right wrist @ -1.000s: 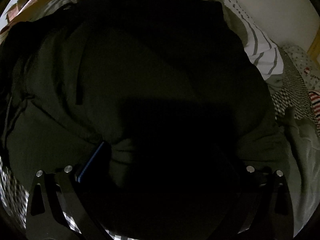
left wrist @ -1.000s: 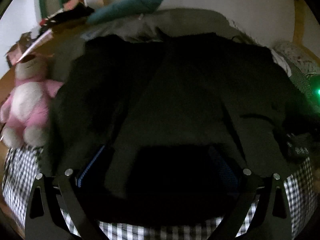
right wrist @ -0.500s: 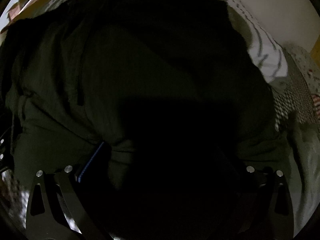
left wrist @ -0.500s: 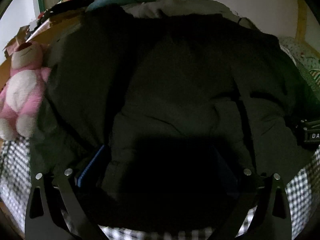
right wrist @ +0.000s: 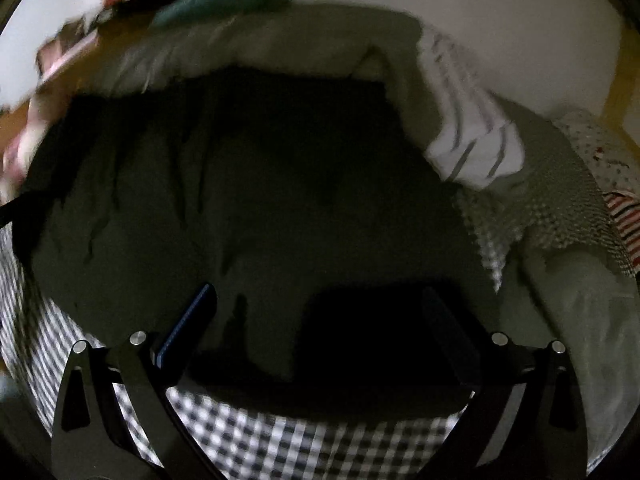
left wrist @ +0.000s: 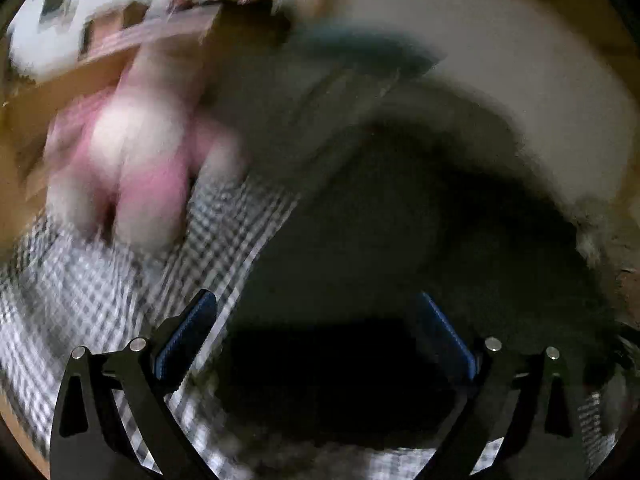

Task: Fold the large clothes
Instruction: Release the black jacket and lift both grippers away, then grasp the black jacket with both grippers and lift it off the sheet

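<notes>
A large dark green garment (right wrist: 248, 184) lies spread on a black-and-white checked bed cover (right wrist: 304, 440). In the blurred left wrist view the garment (left wrist: 420, 240) fills the right half. My left gripper (left wrist: 316, 332) is open, its blue-padded fingers wide apart over the garment's left edge and the checked cover (left wrist: 120, 288). My right gripper (right wrist: 320, 328) is open above the garment's near edge. I see no cloth between either pair of fingers.
A pink and white plush toy (left wrist: 132, 168) sits at the left on the bed. A teal pillow (right wrist: 224, 0) and grey bedding (right wrist: 280, 44) lie behind the garment. A white striped cloth (right wrist: 472, 148) and other clothes (right wrist: 540, 208) lie at the right.
Both grippers have let go of the garment and opened. The garment now lies flat. The left gripper has swung left, with strong blur. The right gripper has pulled back toward the near edge.
</notes>
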### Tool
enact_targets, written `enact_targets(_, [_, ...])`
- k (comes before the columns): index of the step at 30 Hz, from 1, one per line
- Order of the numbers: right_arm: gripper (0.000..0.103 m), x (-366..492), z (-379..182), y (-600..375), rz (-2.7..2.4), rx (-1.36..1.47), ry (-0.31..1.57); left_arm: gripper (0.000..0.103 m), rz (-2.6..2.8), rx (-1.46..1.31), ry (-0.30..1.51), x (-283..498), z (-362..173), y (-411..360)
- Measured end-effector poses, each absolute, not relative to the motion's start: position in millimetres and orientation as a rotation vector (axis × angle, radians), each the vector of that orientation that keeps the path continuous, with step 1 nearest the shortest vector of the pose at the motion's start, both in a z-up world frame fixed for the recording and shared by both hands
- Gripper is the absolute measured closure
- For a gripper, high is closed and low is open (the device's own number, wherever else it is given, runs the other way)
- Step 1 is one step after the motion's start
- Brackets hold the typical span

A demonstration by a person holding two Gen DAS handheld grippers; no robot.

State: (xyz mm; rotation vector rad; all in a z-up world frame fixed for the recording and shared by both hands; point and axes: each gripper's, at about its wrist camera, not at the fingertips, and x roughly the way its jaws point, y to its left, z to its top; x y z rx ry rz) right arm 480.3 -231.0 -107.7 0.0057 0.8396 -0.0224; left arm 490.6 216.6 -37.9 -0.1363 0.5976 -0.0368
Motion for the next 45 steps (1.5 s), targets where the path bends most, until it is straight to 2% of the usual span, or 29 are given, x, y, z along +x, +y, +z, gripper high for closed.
enact_targets(3, [0.003, 520.6, -114.6, -239.3, -0.042, 0.021, 0.932, 0.005, -0.146, -0.003, 0.540, 510.4, -10.0, 158.1])
enact_targets(5, [0.003, 549.3, -128.5, -245.3, -0.029, 0.060, 0.990, 0.005, -0.138, 0.078, 0.623, 551.4, -17.2, 129.5])
enact_targets(7, [0.003, 560.9, -119.5, -238.7, -0.008, 0.080, 0.966, 0.005, -0.136, 0.087, 0.705, 601.2, -28.1, 114.5])
enact_targets(11, [0.003, 590.1, -107.3, -205.1, 0.064, 0.009, 0.950, 0.005, 0.019, 0.126, 0.791, 665.4, -53.2, 128.0])
enact_targets(14, [0.003, 627.2, -134.8, -194.7, 0.030, -0.067, 1.052, 0.004, 0.051, 0.170, 0.787, 680.6, -75.7, 154.4])
enact_targets(19, [0.004, 650.4, -126.9, -240.3, 0.002, 0.133, 1.012, 0.004, 0.014, 0.010, 0.827, 698.6, -81.0, 189.2])
enact_targets(20, [0.011, 651.6, -123.9, -254.3, -0.033, 0.205, 0.992, 0.004, 0.117, 0.018, 0.825, 702.4, -81.3, 196.0])
enact_targets(21, [0.030, 651.0, -122.4, -264.1, -0.093, 0.228, 0.974, 0.004, 0.138, -0.054, 0.838, 705.9, -82.6, 209.3])
enact_targets(23, [0.030, 648.5, -123.2, -282.8, -0.101, 0.334, 0.974, 0.005, 0.101, -0.185, 0.875, 705.9, -83.1, 225.5])
enact_targets(26, [0.023, 616.9, -101.5, -286.4, -0.047, 0.311, 0.929, 0.005, 0.035, -0.192, 0.780, 665.0, -48.5, 221.6])
enact_targets(27, [0.008, 601.6, -92.5, -288.9, -0.052, 0.312, 0.890, 0.005, 0.013, -0.191, 0.754, 649.7, -40.0, 218.6])
enact_targets(28, [0.004, 581.1, -81.8, -291.6, -0.056, 0.322, 0.841, 0.005, -0.024, -0.203, 0.731, 627.4, -30.5, 214.2])
enact_targets(30, [0.003, 538.5, -70.0, -284.0, -0.017, 0.297, 0.785, 0.005, -0.104, -0.216, 0.693, 570.3, -24.9, 195.7])
enact_targets(34, [0.004, 502.9, -100.0, -222.6, 0.036, 0.070, 0.876, 0.005, -0.052, 0.025, 0.693, 512.3, -64.7, 137.9])
enact_targets(36, [0.003, 506.4, -133.3, -200.0, 0.012, -0.051, 0.965, 0.004, -0.014, 0.120, 0.778, 517.2, -105.8, 124.9])
enact_targets(39, [0.003, 502.3, -153.3, -196.2, 0.019, -0.060, 0.961, 0.004, -0.023, 0.112, 0.698, 517.1, -121.4, 135.6])
enact_targets(45, [0.003, 507.4, -151.8, -203.6, 0.006, 0.000, 0.982, 0.005, -0.043, 0.022, 0.784, 511.6, -103.7, 144.9])
